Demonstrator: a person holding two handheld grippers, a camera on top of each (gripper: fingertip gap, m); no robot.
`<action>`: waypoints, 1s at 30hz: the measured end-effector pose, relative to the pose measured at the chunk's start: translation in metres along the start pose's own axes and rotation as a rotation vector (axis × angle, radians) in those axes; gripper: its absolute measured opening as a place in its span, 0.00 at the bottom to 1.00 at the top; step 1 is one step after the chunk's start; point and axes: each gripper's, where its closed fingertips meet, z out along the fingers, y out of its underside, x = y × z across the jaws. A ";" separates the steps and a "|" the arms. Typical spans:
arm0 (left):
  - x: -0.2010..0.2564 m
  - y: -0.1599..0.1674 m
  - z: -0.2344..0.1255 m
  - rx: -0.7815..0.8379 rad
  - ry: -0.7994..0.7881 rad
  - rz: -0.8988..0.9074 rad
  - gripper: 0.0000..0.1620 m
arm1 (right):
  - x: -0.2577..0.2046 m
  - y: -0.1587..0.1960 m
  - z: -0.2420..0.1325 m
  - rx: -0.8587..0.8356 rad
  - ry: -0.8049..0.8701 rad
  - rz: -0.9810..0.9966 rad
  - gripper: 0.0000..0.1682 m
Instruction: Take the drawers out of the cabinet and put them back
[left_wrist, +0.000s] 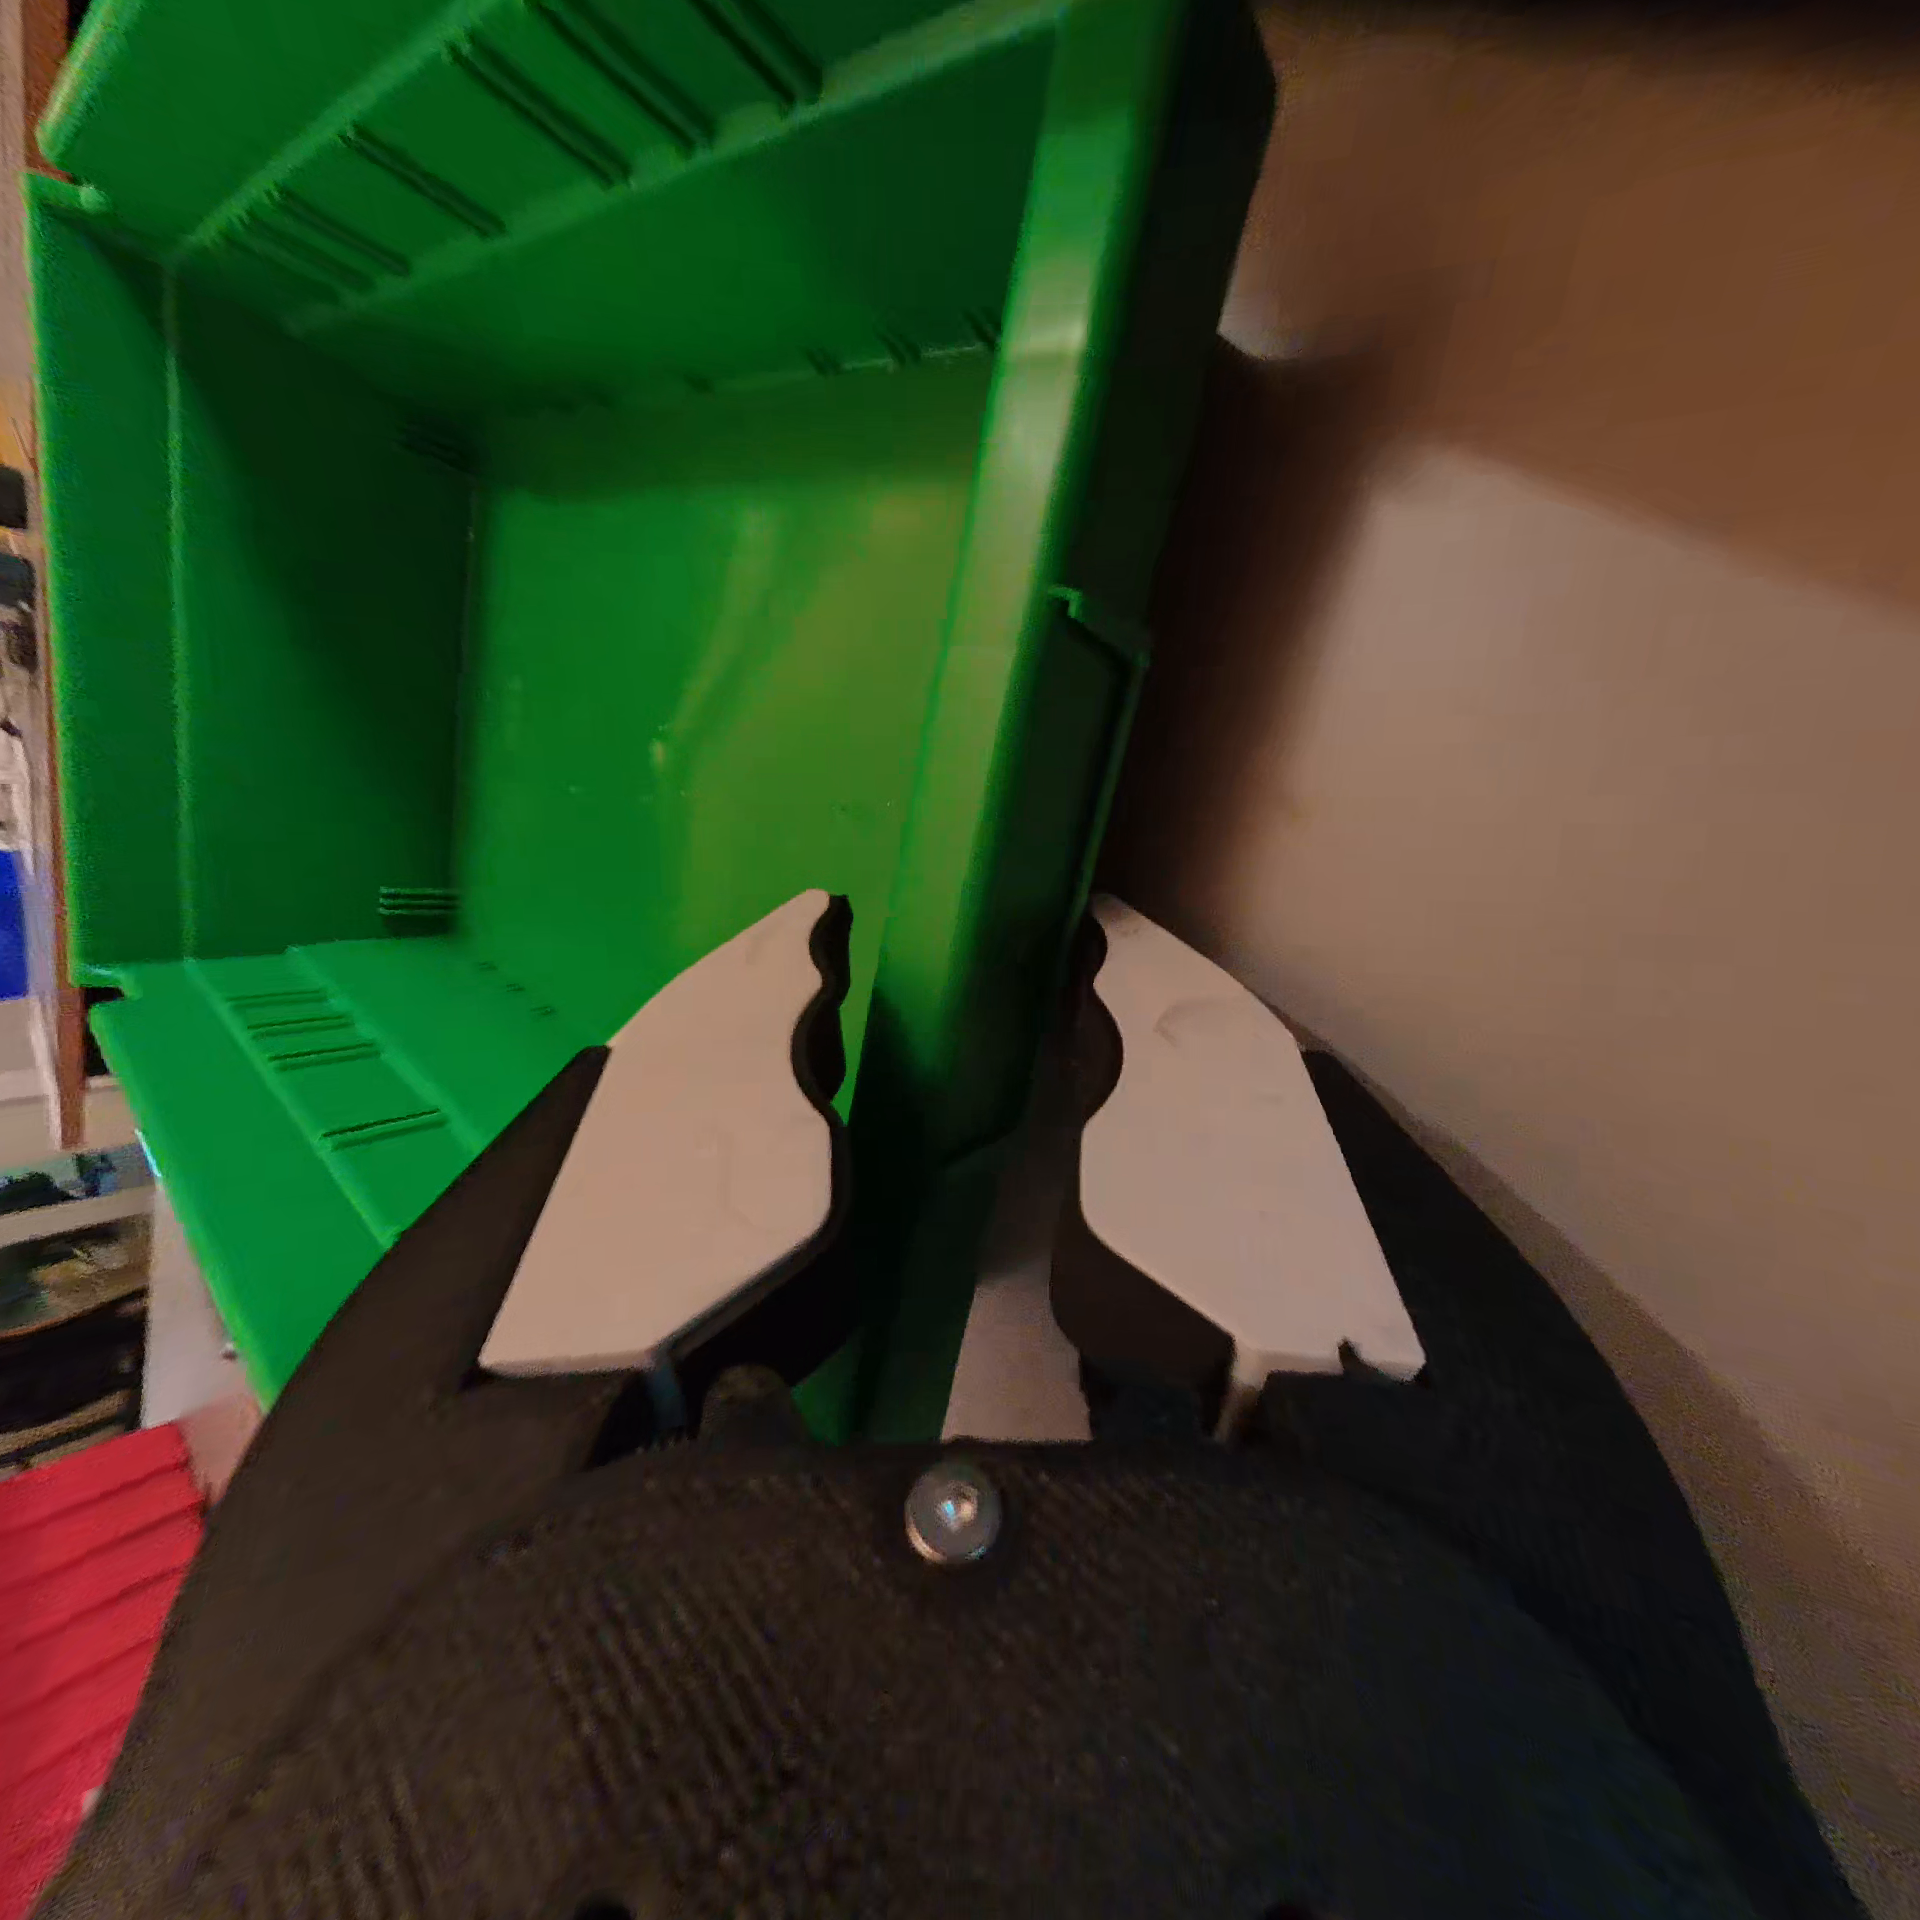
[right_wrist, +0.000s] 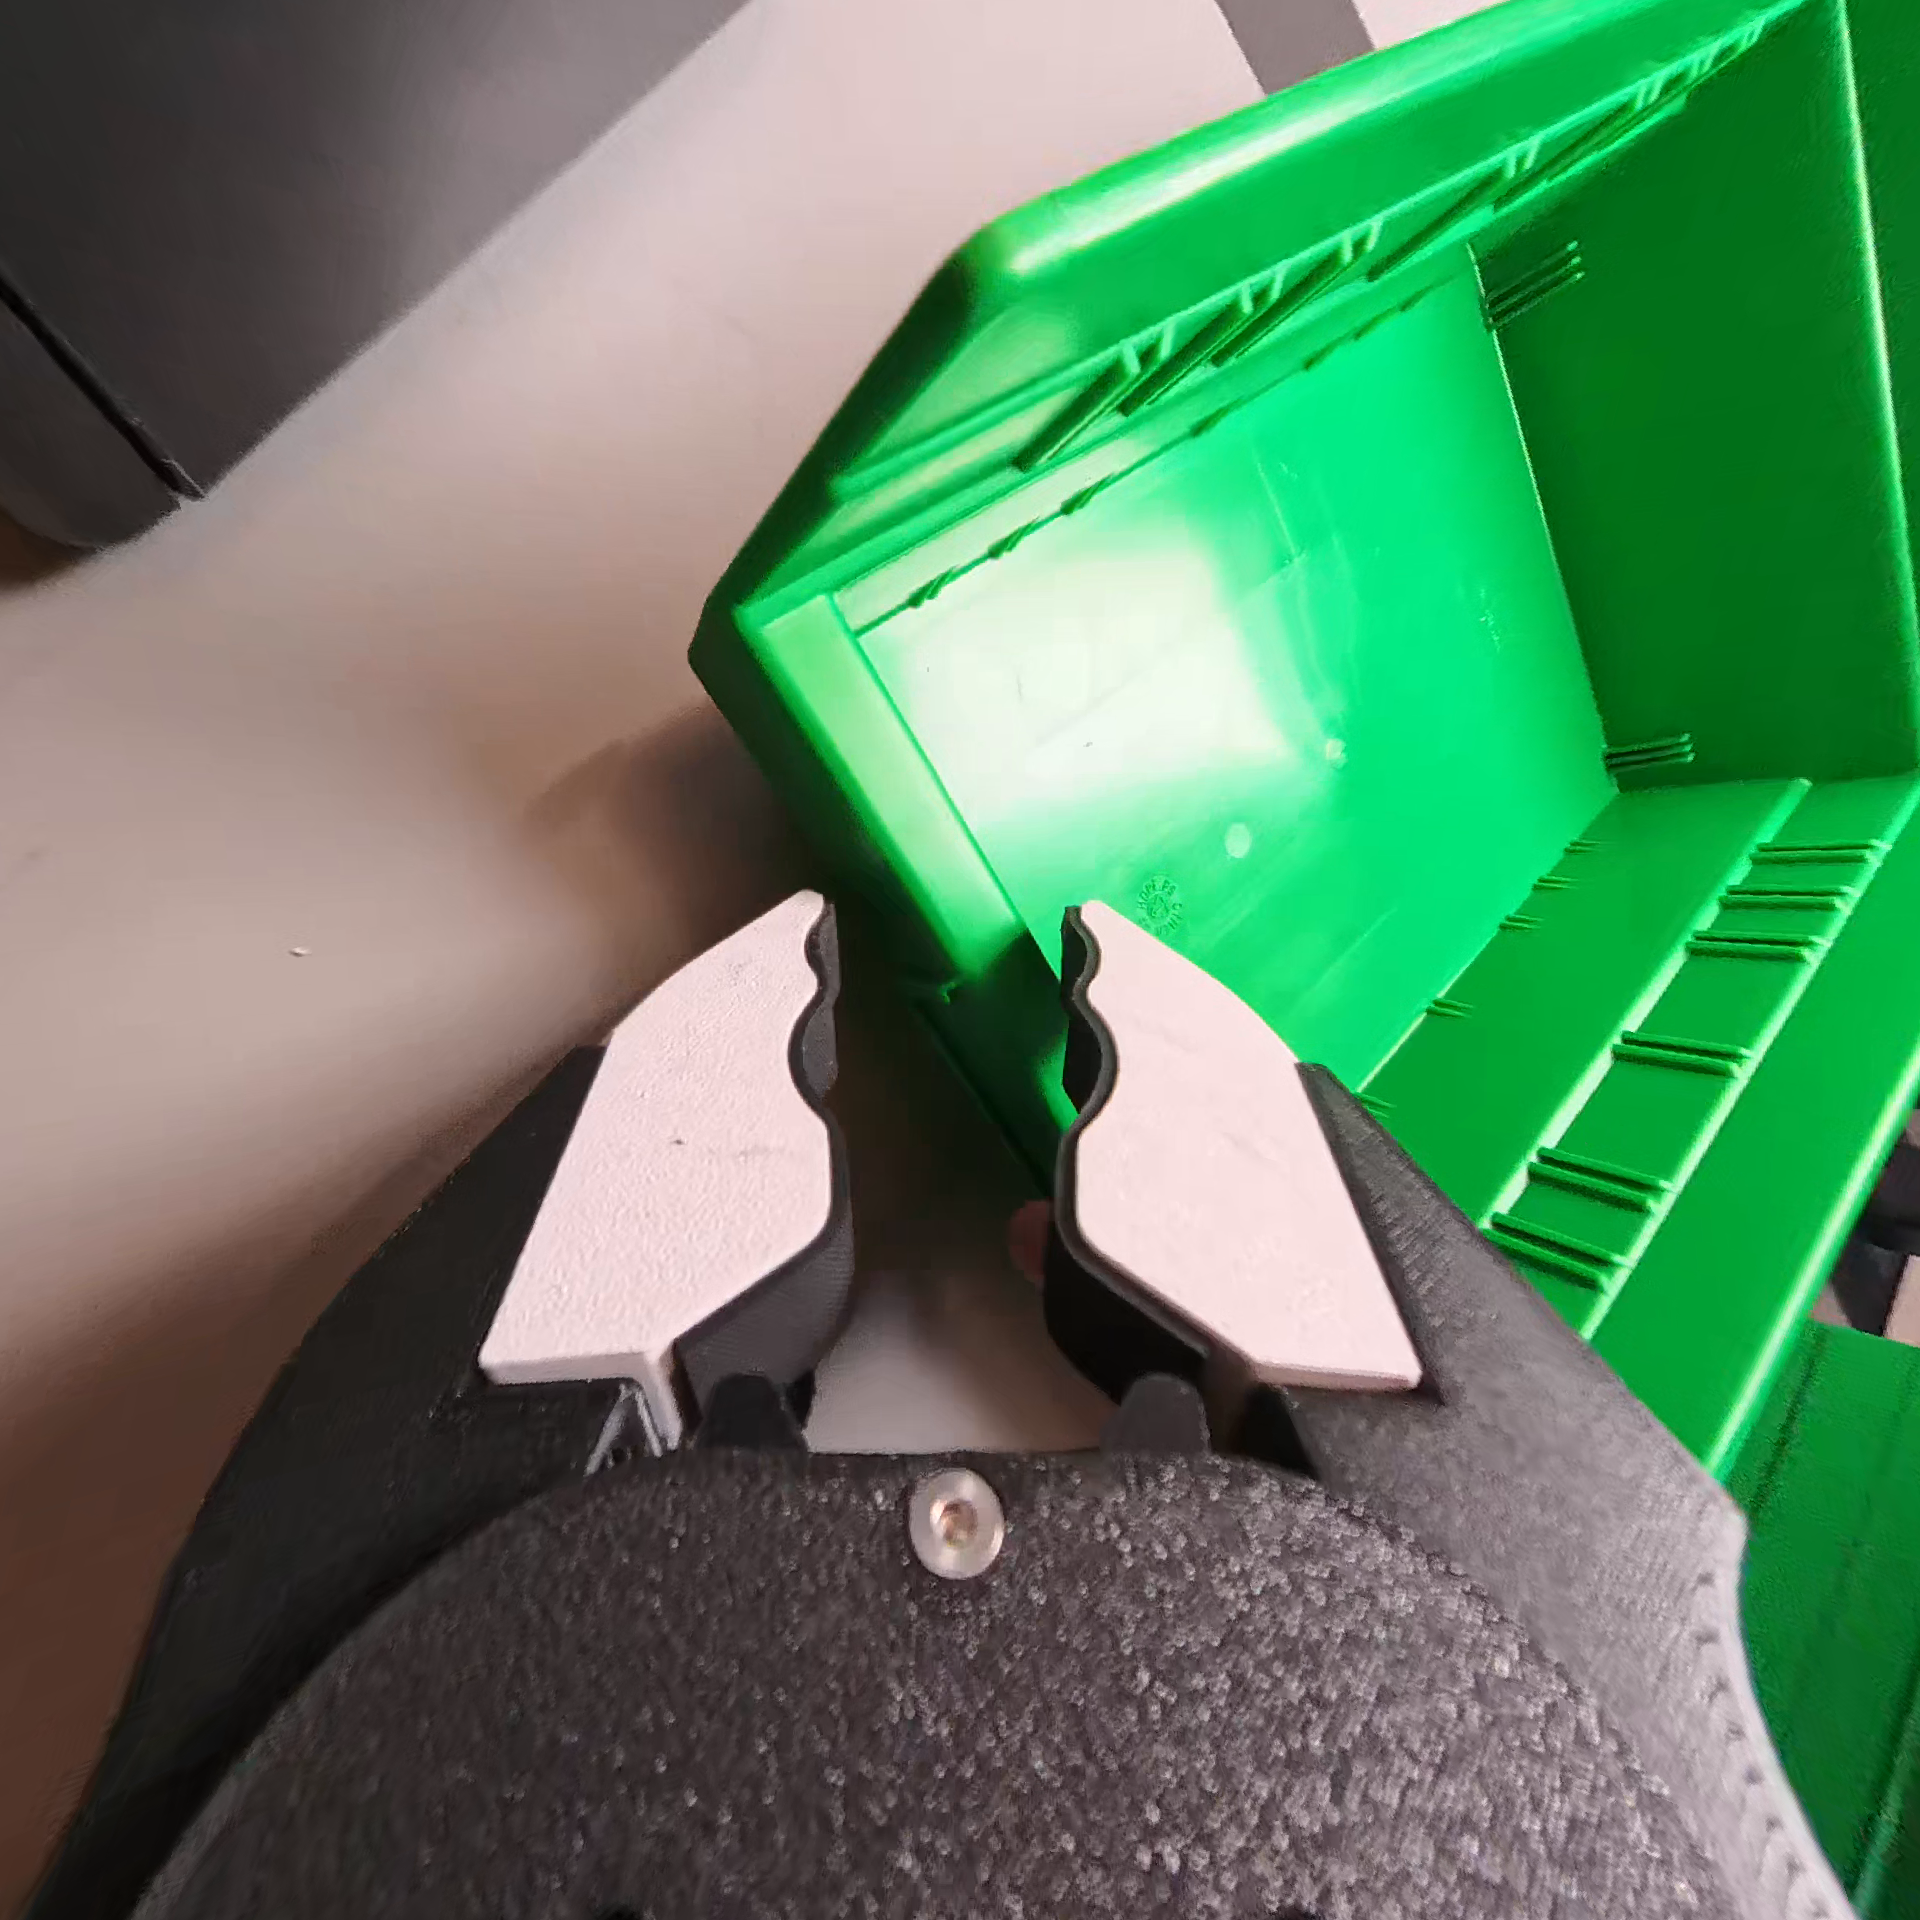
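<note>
Left wrist view: green drawer (left_wrist: 644, 665) hollow, bare.

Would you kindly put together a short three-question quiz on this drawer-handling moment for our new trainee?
1. True or false: the green drawer has small parts lying inside it.
2. Multiple choice: the left gripper has its fingers (A) straddling a wall of the drawer, (B) hanging in open air away from it, (C) around a red cloth.
3. Short answer: which part of the drawer does the right gripper straddle, as its own wrist view shows it?

Key:
1. False; the inside that shows is bare.
2. A.
3. A rim wall near a corner, one finger inside the drawer and one outside.
</note>
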 end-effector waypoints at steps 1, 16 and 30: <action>0.001 0.000 -0.001 0.003 0.000 0.027 0.24 | 0.001 0.000 0.002 -0.011 0.016 -0.016 0.23; 0.011 0.009 -0.012 0.105 0.084 0.122 0.22 | 0.024 0.005 0.012 0.073 0.119 -0.061 0.24; -0.013 -0.029 -0.045 0.307 -0.011 0.016 0.36 | 0.015 -0.036 -0.024 0.335 0.066 0.078 0.24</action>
